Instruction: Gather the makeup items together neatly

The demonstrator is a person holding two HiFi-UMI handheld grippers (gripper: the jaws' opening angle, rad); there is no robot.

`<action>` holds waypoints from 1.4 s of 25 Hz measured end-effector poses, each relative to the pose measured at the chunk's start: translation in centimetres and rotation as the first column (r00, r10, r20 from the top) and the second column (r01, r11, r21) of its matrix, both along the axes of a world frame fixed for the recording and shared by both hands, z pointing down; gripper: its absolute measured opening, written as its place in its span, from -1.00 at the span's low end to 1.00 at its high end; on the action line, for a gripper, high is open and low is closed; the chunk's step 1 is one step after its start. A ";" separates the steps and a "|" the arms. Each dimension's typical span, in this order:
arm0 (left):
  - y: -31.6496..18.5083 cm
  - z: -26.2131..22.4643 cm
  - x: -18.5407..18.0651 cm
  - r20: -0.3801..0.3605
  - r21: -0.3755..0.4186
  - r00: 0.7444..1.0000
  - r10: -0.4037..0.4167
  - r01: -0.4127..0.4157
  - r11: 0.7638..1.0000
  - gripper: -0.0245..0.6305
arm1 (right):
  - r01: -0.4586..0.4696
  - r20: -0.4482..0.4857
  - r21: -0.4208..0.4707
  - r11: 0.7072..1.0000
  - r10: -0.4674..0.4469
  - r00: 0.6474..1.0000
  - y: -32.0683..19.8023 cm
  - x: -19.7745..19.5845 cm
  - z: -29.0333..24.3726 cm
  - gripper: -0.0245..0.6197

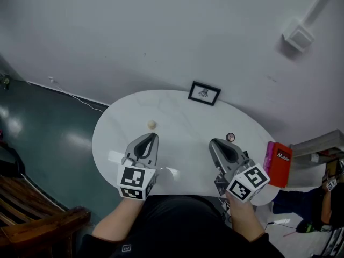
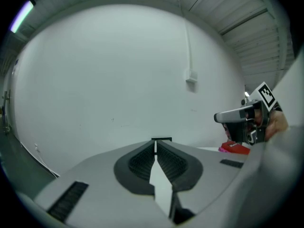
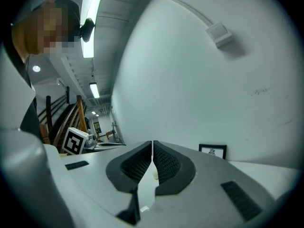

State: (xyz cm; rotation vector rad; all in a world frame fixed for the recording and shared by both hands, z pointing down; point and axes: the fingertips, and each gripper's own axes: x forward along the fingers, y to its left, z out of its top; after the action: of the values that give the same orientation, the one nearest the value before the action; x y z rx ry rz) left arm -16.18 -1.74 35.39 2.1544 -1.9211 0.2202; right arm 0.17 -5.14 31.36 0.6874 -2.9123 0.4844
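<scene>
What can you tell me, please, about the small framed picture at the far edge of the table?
The framed picture is small and rectangular, with a thin black frame around a white sheet that bears a small dark motif at its centre. It stands on the far edge of the white table, facing the person, close in front of the white wall. Whether it leans on the wall cannot be told. Nothing else on the table touches it.

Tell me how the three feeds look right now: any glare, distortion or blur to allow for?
Head view: even, soft light, sharp, with bright reflections on the green floor and a faint sheen on the table. Left gripper view: strong fisheye bending, black corners, flat even light. Right gripper view: same bending, and the ceiling light strip is blown out.
</scene>
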 end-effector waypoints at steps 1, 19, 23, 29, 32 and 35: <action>-0.4 -0.3 0.7 0.001 0.004 1.000 0.001 -0.001 1.000 -0.85 | -0.002 -0.005 0.029 1.000 0.002 1.000 -0.3 0.8 -0.5 -0.81; -7.9 -0.9 15.1 0.005 0.001 0.999 0.054 -0.054 0.999 -0.85 | -0.089 -0.047 0.023 0.996 0.090 0.995 -8.7 16.8 2.3 -0.81; -9.2 -0.5 17.9 0.007 -0.005 0.998 0.056 -0.056 0.998 -0.85 | -0.064 -0.061 -0.009 0.998 0.063 0.996 -9.6 19.0 3.8 -0.81; -9.7 1.2 21.4 -0.022 -0.037 0.995 0.096 -0.097 0.995 -0.85 | -0.039 -0.097 -0.061 0.997 0.033 0.995 -9.8 20.2 6.5 -0.80; -9.8 2.5 22.3 -0.034 -0.063 0.990 0.138 -0.140 0.988 -0.85 | -0.068 -0.125 -0.067 0.995 0.059 0.990 -10.3 20.3 7.5 -0.80; -10.1 3.6 22.8 -0.034 -0.081 0.985 0.168 -0.170 0.982 -0.85 | -0.088 -0.148 -0.079 0.993 0.075 0.986 -10.5 20.3 8.7 -0.80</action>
State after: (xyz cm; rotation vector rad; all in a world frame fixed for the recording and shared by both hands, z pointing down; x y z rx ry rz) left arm 6.57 -11.81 38.98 2.2535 -1.6832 0.2955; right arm 20.47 -15.67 40.03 0.7969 -2.7210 0.5395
